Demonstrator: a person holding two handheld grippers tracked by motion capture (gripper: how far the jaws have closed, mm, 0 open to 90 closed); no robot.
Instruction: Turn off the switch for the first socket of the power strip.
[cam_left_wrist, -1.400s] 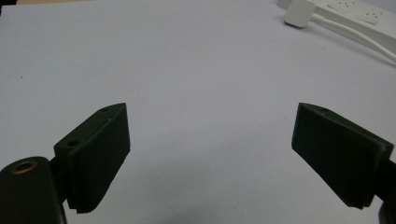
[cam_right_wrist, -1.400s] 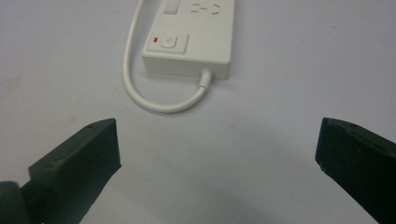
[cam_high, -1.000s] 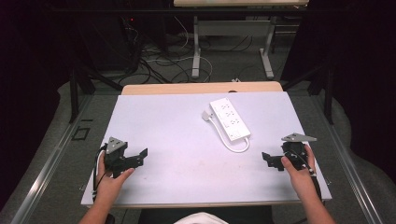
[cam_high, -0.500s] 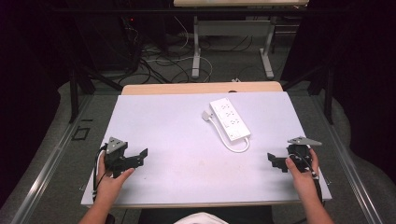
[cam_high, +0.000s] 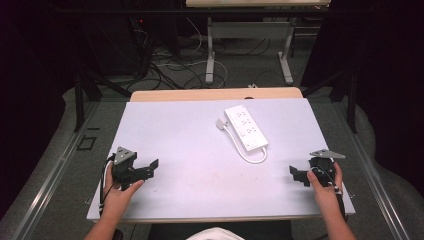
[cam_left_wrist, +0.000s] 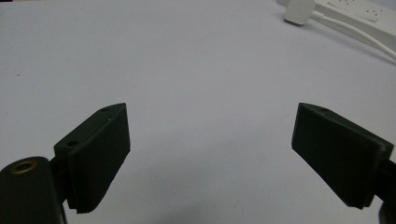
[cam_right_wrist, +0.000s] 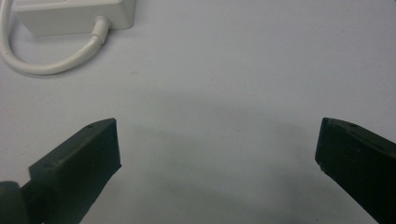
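Observation:
A white power strip (cam_high: 245, 129) lies on the white table (cam_high: 190, 150), right of centre, with its plug (cam_high: 221, 123) beside it and its cable (cam_high: 252, 157) looped at the near end. My left gripper (cam_high: 150, 167) rests at the near left, open and holding nothing. My right gripper (cam_high: 296, 175) sits at the near right, also open and holding nothing. In the left gripper view, the wide-apart jaws (cam_left_wrist: 212, 112) face bare table, with the strip (cam_left_wrist: 355, 11) and plug (cam_left_wrist: 299, 9) far off. In the right gripper view, the spread jaws (cam_right_wrist: 219, 125) point toward the strip's end (cam_right_wrist: 74, 16) and cable (cam_right_wrist: 46, 65).
A wooden strip (cam_high: 215, 94) borders the table's far edge. Beyond it, cables (cam_high: 165, 65) lie on the floor around the legs of another table (cam_high: 210, 55). Dark curtains close in both sides.
My right gripper has slid a little nearer the table's front right edge. The left gripper and the power strip have stayed put.

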